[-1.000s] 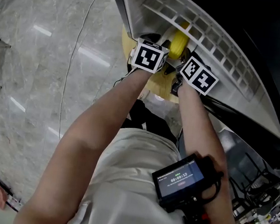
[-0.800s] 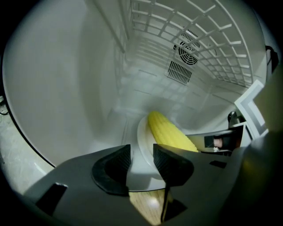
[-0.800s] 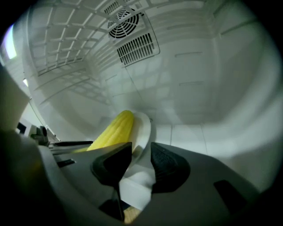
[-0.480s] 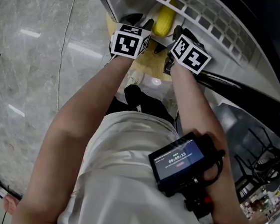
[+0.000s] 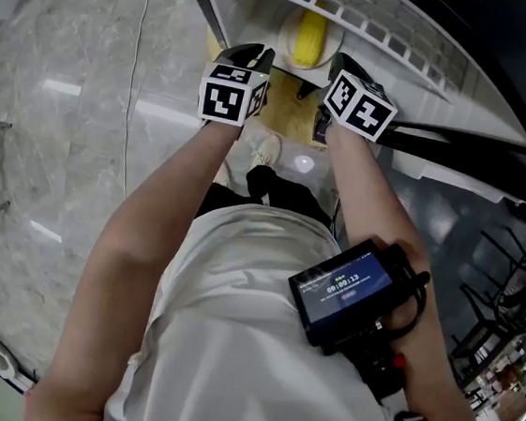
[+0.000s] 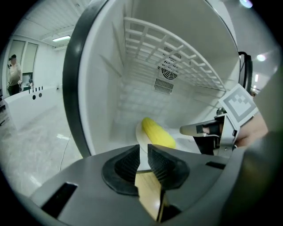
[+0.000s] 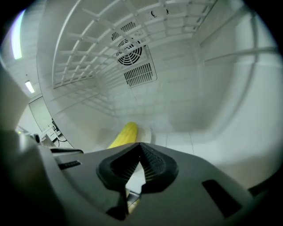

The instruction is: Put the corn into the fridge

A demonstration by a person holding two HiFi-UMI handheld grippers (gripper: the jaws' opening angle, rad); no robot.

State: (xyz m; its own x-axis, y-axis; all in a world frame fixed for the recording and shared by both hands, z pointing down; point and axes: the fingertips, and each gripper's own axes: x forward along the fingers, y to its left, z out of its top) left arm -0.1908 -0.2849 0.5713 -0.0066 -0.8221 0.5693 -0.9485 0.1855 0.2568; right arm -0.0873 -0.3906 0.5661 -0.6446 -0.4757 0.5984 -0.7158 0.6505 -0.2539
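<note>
A yellow corn cob (image 5: 310,33) lies on a white plate (image 5: 286,32) on the fridge floor, under the wire shelf. In the left gripper view the corn (image 6: 157,132) sits just beyond my left gripper (image 6: 143,150). Its jaws are closing, a narrow gap is left and nothing is between them. My right gripper (image 7: 140,146) is shut on nothing, with the corn (image 7: 124,133) ahead and to its left. In the head view the left gripper (image 5: 254,58) and the right gripper (image 5: 341,65) hang at the fridge mouth, on either side of the plate and apart from it.
A white wire shelf (image 6: 177,57) spans the fridge above the corn, and a round fan vent (image 7: 128,46) is on the back wall. The dark door seal (image 6: 73,88) frames the left side. A wooden surface (image 5: 288,113) lies below the opening. A cable (image 5: 134,96) runs over the marble floor.
Both grippers have drawn back from the plate and risen, and their jaws have come together. The corn stays on the plate inside the fridge.
</note>
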